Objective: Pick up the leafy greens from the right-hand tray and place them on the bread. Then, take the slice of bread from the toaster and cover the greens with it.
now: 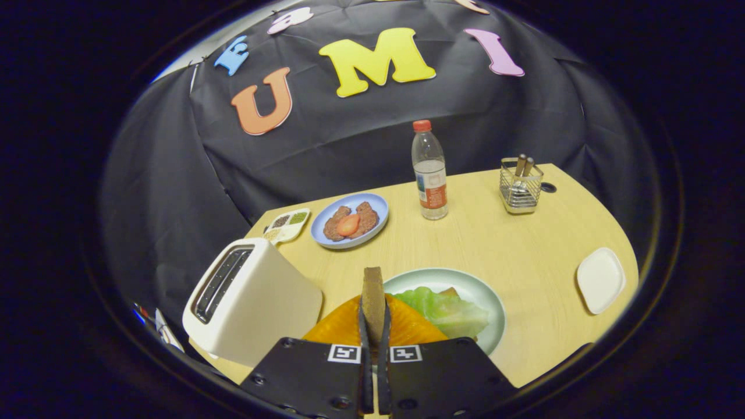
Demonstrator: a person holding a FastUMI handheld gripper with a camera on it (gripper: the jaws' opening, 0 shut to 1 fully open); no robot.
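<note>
Brown bread slice (373,297) stands on edge, clenched between the fingers of the gripper (373,331), its long axis running straight ahead in the lower centre of the frame; the greens (448,309) lie on the pale green plate (465,280) just right of the slice. I judge the slice must tip rightward and down to cover them; the toaster (250,299) sits at lower left.

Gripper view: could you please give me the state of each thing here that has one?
tongs: shut on slice of bread
slice of bread: held on edge, upright
leafy greens: on the green plate
toaster: slots look empty
bottle: capped, upright
white tray: bare
</note>
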